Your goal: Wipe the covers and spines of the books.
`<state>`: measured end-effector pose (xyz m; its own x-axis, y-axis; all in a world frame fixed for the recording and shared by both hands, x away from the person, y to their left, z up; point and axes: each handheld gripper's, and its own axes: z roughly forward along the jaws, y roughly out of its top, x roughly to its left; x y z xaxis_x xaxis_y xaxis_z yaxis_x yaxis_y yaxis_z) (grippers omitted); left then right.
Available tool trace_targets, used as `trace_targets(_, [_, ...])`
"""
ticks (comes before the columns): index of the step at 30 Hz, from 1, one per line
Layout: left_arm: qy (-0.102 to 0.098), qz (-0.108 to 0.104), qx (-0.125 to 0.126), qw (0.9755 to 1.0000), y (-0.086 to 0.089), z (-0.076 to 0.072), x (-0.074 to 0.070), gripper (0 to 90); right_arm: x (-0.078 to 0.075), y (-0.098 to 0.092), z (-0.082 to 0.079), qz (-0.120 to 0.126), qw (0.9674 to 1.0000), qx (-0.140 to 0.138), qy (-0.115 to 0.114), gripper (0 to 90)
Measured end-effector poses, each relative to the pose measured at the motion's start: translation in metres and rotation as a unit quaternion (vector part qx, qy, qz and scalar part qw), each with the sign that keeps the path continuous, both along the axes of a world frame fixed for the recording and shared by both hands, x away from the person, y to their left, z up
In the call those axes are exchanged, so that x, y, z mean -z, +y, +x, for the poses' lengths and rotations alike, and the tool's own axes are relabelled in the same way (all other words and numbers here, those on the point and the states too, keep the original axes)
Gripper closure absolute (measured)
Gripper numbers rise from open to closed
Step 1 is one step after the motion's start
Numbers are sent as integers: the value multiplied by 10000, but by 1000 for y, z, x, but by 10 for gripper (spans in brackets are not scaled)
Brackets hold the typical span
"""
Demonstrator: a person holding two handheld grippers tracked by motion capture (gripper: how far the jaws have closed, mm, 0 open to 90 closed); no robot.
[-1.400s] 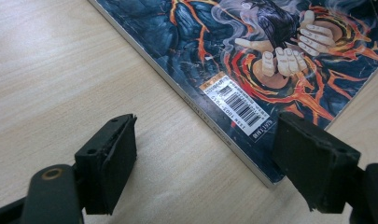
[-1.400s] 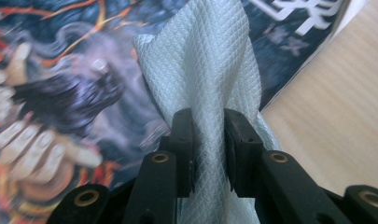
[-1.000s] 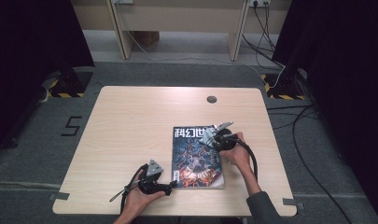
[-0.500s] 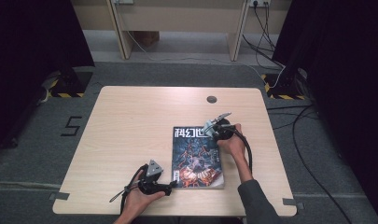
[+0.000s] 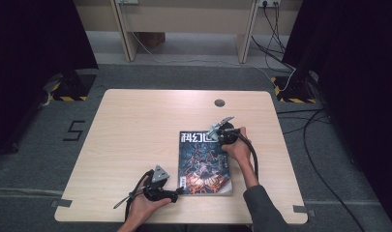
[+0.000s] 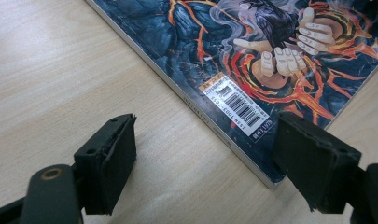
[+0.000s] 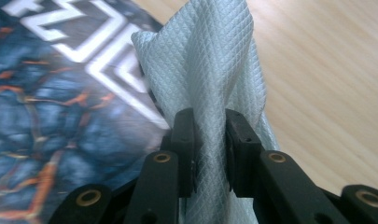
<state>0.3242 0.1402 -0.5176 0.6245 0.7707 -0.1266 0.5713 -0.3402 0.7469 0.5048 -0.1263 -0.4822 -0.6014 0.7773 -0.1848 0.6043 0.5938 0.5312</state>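
Note:
A magazine (image 5: 204, 162) with a dark blue and orange cover lies on the pale wooden table (image 5: 135, 125), right of centre. My right gripper (image 5: 218, 131) rests over the magazine's far edge, by the white title. In the right gripper view its jaws (image 7: 210, 126) are shut on a white, diamond-textured cloth (image 7: 205, 60) that stands up above the cover (image 7: 46, 93). My left gripper (image 5: 173, 195) sits at the magazine's near left corner. In the left gripper view it (image 6: 205, 140) is open, with the spine corner and the barcode label (image 6: 235, 105) between its pads, not touching.
A small round grommet (image 5: 219, 103) sits in the table near its far edge. Bare tabletop spreads to the left of the magazine. Cables (image 5: 300, 125) trail over the grey floor on the right, and desk legs (image 5: 123, 29) stand beyond the table.
My right gripper has slid with the cloth away from me along the cover, up to the magazine's far edge. The left gripper has stayed in place.

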Motion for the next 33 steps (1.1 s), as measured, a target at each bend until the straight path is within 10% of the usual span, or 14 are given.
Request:
trace_targets(6, [-2,0,-6,10000,0,0,0,207,0,17,-7,91,9990,-429,49,763])
trace_targets(14, [-2,-3,8,10000,0,0,0,207,2,3,12,22,9997,212,-156,759])
trace_targets(33, [-12,3,7,10000,0,0,0,203,3,31,13,-24,9997,86,-224,765])
